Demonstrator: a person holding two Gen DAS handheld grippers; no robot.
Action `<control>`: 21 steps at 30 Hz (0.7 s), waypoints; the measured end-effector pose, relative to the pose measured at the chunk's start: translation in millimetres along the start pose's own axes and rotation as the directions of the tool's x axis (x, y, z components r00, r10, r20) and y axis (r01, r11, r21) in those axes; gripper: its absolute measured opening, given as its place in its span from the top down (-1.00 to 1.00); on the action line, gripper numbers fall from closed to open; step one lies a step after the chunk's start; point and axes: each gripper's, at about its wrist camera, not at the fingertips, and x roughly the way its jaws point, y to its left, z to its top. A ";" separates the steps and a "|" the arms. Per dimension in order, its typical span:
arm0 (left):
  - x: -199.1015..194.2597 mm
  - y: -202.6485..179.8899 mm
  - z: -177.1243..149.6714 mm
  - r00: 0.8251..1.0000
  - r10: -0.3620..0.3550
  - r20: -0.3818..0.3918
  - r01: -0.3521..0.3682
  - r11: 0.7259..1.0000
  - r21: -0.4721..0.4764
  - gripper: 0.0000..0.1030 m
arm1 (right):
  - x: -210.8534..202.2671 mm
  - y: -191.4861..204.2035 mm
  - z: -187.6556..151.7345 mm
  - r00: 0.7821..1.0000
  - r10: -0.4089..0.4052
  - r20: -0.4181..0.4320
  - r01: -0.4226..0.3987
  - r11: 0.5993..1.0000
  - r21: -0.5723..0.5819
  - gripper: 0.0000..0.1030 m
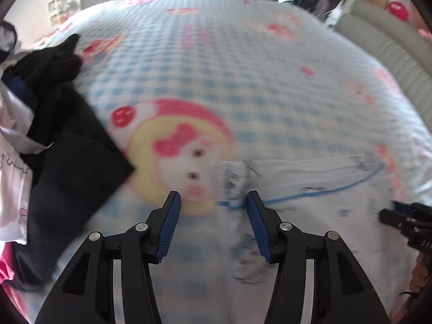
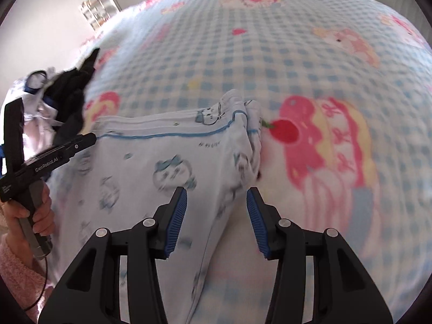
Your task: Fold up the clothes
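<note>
A white garment with blue trim and small blue cartoon prints lies spread on the bed; it also shows in the left wrist view. My left gripper is open and empty just above its bunched left edge. My right gripper is open and empty over the garment's right edge, near a crumpled fold. The left gripper also shows at the left of the right wrist view, and the right gripper's tip shows in the left wrist view.
The bed has a blue-checked cover with pink cartoon figures. A pile of black and white clothes lies at the left; it also shows in the right wrist view. A grey padded headboard is at the right. Shelves stand beyond the bed.
</note>
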 end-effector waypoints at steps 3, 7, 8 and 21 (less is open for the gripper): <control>-1.4 17.8 -2.1 0.999 0.044 0.011 -0.044 0.998 -0.041 -0.01 | 18.0 -6.3 8.0 0.996 -0.086 0.000 0.086 0.996 -0.004 0.08; -28.3 16.2 -2.4 0.995 -0.064 0.083 0.067 0.997 -0.039 -0.01 | 14.4 -20.9 11.0 0.991 -0.130 0.034 0.128 0.990 0.062 0.08; -37.0 11.9 -2.3 0.988 -0.113 0.104 0.116 0.993 -0.031 -0.01 | 8.8 -17.7 11.4 0.991 -0.123 0.058 0.120 0.991 0.052 0.08; 1.4 -15.1 2.5 0.983 -0.181 0.016 0.180 0.981 0.071 -0.31 | 15.6 -30.2 24.2 0.995 -0.046 0.086 0.035 0.991 0.126 0.15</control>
